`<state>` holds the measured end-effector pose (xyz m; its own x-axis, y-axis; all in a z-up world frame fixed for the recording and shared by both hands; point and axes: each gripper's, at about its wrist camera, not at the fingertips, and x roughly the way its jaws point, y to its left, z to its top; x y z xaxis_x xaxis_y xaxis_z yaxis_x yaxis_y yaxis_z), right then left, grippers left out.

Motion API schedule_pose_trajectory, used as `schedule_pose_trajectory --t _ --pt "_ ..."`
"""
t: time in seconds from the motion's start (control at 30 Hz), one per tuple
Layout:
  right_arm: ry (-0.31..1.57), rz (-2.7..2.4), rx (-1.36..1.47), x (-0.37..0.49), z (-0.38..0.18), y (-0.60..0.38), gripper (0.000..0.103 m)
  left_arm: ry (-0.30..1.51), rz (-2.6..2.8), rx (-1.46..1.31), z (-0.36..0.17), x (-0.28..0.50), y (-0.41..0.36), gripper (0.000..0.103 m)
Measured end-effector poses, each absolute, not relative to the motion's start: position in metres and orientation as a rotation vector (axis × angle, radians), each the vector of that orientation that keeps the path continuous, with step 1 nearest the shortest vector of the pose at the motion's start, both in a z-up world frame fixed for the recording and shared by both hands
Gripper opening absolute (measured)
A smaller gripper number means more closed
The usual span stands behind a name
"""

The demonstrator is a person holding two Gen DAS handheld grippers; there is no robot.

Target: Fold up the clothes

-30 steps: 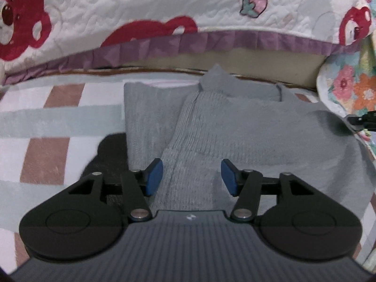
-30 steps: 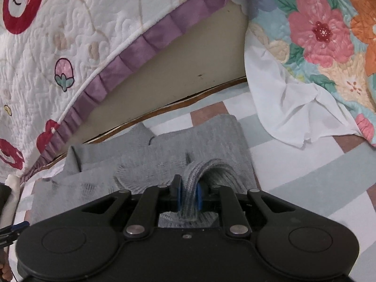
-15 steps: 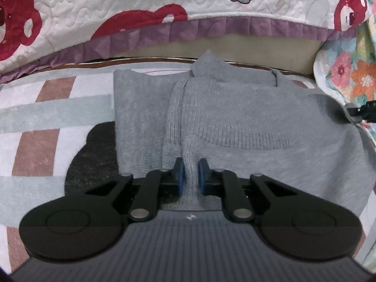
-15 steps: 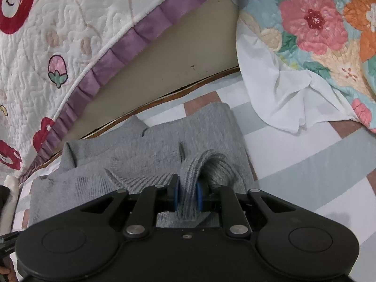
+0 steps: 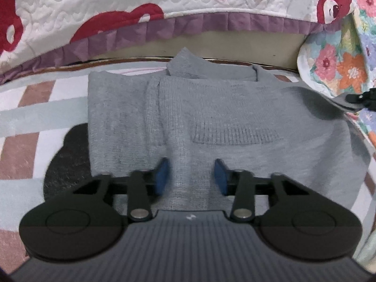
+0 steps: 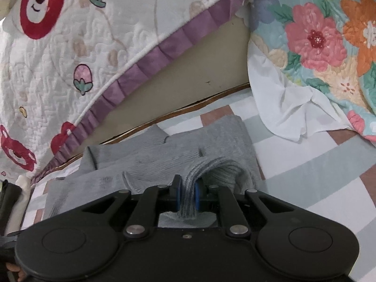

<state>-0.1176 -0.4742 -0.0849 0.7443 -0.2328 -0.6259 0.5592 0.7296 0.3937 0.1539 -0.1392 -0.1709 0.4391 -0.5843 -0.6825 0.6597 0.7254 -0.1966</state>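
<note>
A grey knit sweater (image 5: 235,108) lies partly folded on a checked sheet, collar toward the far side. In the left wrist view my left gripper (image 5: 190,176) hangs low over its near edge. The blue pads (image 5: 162,176) stand apart and open, with a raised strip of knit between them that they do not press. In the right wrist view my right gripper (image 6: 188,193) is closing, its pads pressing a ribbed fold of the sweater (image 6: 164,155) that arches up from them. That gripper's black tip (image 5: 362,97) shows at the sweater's right edge in the left wrist view.
The checked sheet (image 5: 35,117) spreads left and right of the sweater. A white quilt with red bears and a purple frill (image 5: 94,4) hangs behind it. A floral quilt (image 6: 317,35) and a white cloth (image 6: 289,108) lie at the right.
My left jaws were open, came together half a second ago, and stand apart again now, a little nearer the sweater. My right gripper has kept its hold on the fold and shifted slightly.
</note>
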Motion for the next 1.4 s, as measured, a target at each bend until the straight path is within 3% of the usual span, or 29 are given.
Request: schedule_pose_trajectory --t 0.43,0.7,0.83,1.03,1.2,1.4 --pt "0.553 -0.536 0.641 -0.141 -0.077 -0.47 0.012 0.66 -0.833 -0.123 -0.122 0.159 -0.107 0.008" --pt "0.434 -0.521 0.527 -0.113 -0.011 -0.48 0.01 0.563 -0.76 -0.04 -0.091 0.159 -0.098 0.008" --pt "0.311 -0.495 0.498 -0.116 0.023 -0.474 0.01 0.518 -0.754 -0.105 -0.08 0.16 -0.083 0.008" --pt "-0.042 -0.357 0.648 -0.136 0.05 -0.462 0.01 0.37 -0.706 -0.133 -0.039 0.156 -0.064 0.008" --pt "-0.007 -0.295 0.494 -0.116 0.082 -0.446 0.01 0.364 -0.678 -0.181 -0.038 0.158 -0.052 0.008" --pt "0.187 -0.378 0.446 -0.189 0.002 -0.418 0.01 0.545 -0.724 -0.074 -0.083 0.152 -0.06 0.008"
